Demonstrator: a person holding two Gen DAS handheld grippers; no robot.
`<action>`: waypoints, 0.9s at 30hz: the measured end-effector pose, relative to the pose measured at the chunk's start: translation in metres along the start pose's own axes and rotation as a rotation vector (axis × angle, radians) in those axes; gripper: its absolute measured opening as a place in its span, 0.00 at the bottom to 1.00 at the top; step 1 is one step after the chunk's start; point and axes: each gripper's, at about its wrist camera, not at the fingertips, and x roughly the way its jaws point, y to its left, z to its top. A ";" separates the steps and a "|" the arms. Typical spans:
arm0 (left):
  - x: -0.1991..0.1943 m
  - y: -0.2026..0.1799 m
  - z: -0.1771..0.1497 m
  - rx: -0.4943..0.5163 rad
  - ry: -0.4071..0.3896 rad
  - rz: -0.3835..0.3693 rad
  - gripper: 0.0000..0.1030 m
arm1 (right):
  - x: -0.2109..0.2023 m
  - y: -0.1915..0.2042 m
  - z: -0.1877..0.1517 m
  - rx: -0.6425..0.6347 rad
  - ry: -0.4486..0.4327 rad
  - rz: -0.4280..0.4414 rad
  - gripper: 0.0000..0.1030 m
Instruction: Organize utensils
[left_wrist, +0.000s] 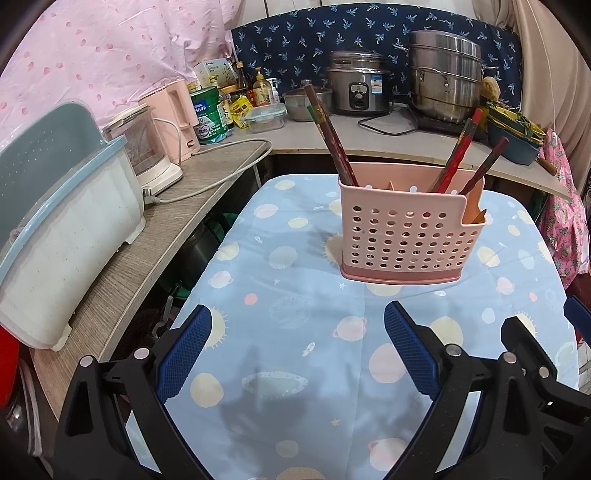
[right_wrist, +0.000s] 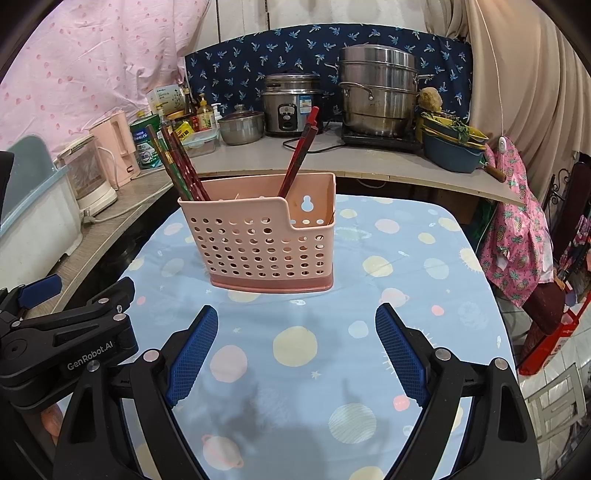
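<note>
A pink perforated utensil holder (left_wrist: 404, 236) (right_wrist: 264, 245) stands upright on the table with the blue planet-print cloth (left_wrist: 295, 332) (right_wrist: 406, 266). Dark red chopsticks (left_wrist: 332, 140) (right_wrist: 181, 166) lean out of its left compartment, and more chopsticks (left_wrist: 461, 155) (right_wrist: 299, 155) lean out of its right side. My left gripper (left_wrist: 297, 328) hovers open over the cloth in front of the holder, nothing between its blue pads. My right gripper (right_wrist: 295, 326) is likewise open and empty, just short of the holder. The left gripper's body (right_wrist: 66, 339) shows at the right view's left edge.
A white and blue dish rack (left_wrist: 62, 236) and a pink kettle (left_wrist: 173, 118) sit on the left counter. A rice cooker (left_wrist: 358, 88), a steel steamer pot (left_wrist: 447, 74), jars and a blue basin (right_wrist: 450, 147) line the back counter. Pink cloth (right_wrist: 517, 229) hangs at right.
</note>
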 end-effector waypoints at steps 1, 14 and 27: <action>0.001 0.000 0.000 -0.001 0.000 0.001 0.87 | 0.000 0.000 0.000 0.000 0.001 -0.001 0.81; 0.005 -0.001 0.000 0.001 0.001 0.006 0.87 | 0.006 0.002 0.000 0.006 0.009 -0.005 0.81; 0.007 -0.004 0.002 0.017 -0.009 0.012 0.87 | 0.009 0.002 -0.001 0.010 0.008 -0.007 0.81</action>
